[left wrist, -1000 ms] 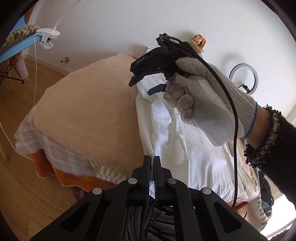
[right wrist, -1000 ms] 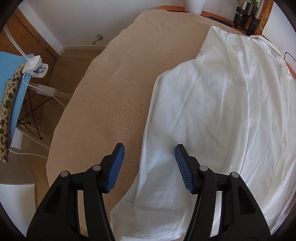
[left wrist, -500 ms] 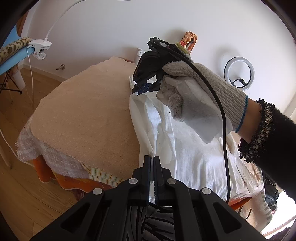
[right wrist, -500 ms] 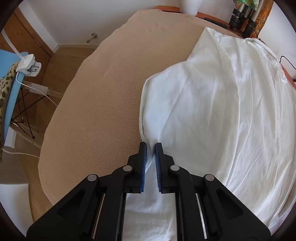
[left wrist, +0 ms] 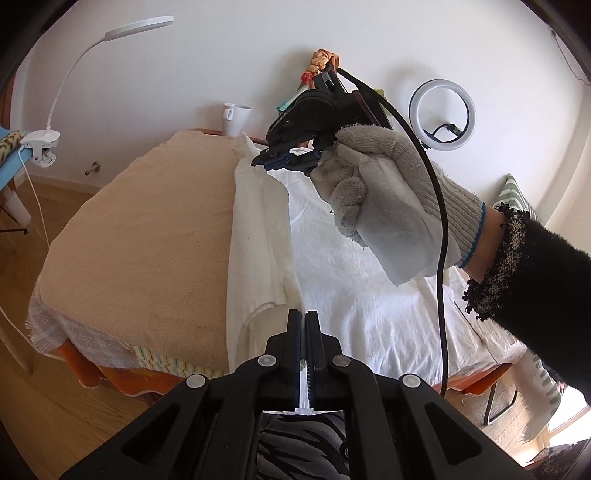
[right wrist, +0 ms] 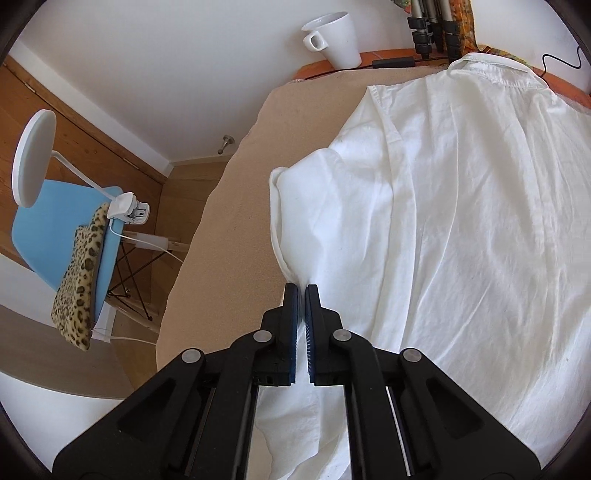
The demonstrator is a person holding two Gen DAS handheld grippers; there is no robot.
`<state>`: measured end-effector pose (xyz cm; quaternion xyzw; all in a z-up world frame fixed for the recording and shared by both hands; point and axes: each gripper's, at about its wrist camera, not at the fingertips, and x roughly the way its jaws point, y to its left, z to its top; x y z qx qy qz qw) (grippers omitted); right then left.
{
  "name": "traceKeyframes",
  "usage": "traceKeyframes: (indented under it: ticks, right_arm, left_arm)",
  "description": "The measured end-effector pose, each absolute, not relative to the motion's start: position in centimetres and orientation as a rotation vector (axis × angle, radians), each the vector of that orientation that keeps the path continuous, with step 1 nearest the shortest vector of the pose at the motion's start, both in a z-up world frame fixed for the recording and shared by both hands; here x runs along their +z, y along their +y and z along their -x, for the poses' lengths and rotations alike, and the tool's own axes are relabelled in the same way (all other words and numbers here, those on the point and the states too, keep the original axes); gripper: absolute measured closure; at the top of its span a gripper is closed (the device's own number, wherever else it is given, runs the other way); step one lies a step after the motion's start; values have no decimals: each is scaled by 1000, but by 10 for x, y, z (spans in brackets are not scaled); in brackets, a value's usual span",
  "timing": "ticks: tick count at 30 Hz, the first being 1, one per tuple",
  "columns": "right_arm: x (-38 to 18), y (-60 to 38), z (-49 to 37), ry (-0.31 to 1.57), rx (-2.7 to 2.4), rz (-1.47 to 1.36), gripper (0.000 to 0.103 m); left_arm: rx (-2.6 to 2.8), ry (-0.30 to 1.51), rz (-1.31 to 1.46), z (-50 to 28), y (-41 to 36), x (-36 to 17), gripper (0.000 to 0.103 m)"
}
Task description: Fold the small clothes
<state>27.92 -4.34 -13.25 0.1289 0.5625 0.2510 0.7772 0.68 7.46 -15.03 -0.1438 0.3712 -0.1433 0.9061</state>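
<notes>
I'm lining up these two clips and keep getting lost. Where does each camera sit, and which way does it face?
Left wrist view: sits on the left tool, facing along the table toward the wall; the gloved hand with the right tool shows.
Right wrist view: sits on the right tool, looking down the white shirt toward its collar; only its own fingers show.
Shared: shirt, white mug, clip lamp, beige table cover.

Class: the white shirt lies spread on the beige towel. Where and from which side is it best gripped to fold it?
Probably the white shirt is best pinched along its long free edge beside the beige towel, approached from that side. Both tongs, left and right, already hold it there.
</notes>
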Motion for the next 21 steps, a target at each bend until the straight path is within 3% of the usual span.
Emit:
traceKeyframes:
  ticks: [12,19,21]
  right_arm:
    - [-142,-127,-279,1180,506,-466,98]
    - [-171,-161,-282,1242,480,-558,97]
    - [-180,-167,-281,1265,470,-564,94]
  left_arm:
    - [-399,804,243,7,40,-144,103]
    - [-362,784,149,18,40,-134,85]
    - [-326,809,196,9,51,-141,84]
